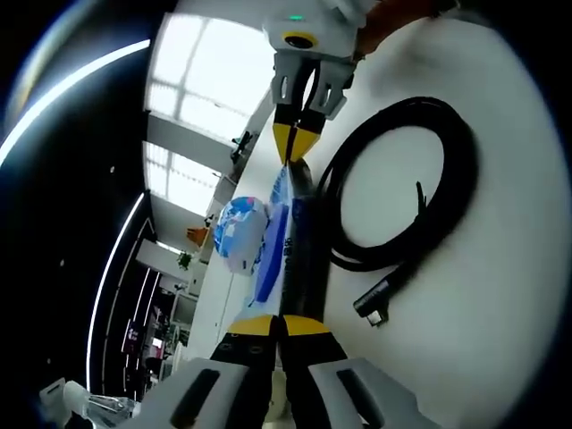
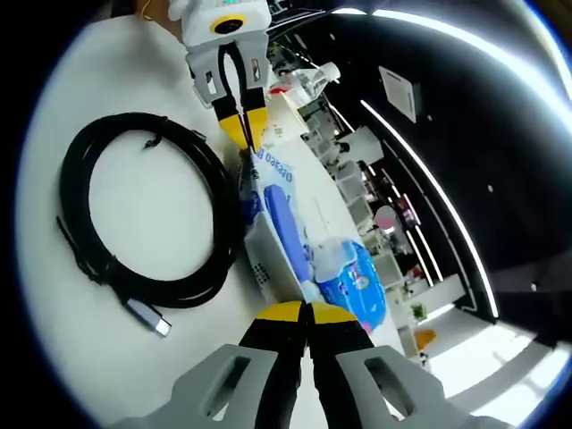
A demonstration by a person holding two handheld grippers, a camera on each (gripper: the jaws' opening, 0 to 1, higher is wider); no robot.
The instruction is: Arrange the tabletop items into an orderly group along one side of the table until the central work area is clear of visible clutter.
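While both grippers pinch opposite ends of one flat pack, the scene reads as follows, left to right. Left gripper view: a small blue-and-white tissue packet (image 1: pixel 239 232) lies at the left, just beside the long blue-and-white wipes pack (image 1: pixel 279 243), which runs from near to far across the white table (image 1: pixel 500 223). The left gripper (image 1: pixel 282 327) sits at the near end, its yellow-tipped jaws closed together on the pack's edge. At the far end the right gripper (image 1: pixel 294 148) comes in from the top, jaws likewise closed on the pack. To the right, apart from the pack, a coiled black cable (image 1: pixel 407 192) lies flat, its plug end (image 1: pixel 374 307) pointing near. Right gripper view: the coiled black cable (image 2: pixel 143 210) lies left, its silver plug (image 2: pixel 146 316) near; the wipes pack (image 2: pixel 281 214) runs beside it, the tissue packet (image 2: pixel 353 277) to the right. Right gripper (image 2: pixel 305 314) jaws shut on the near end; left gripper (image 2: pixel 244 130) shut on the far end.
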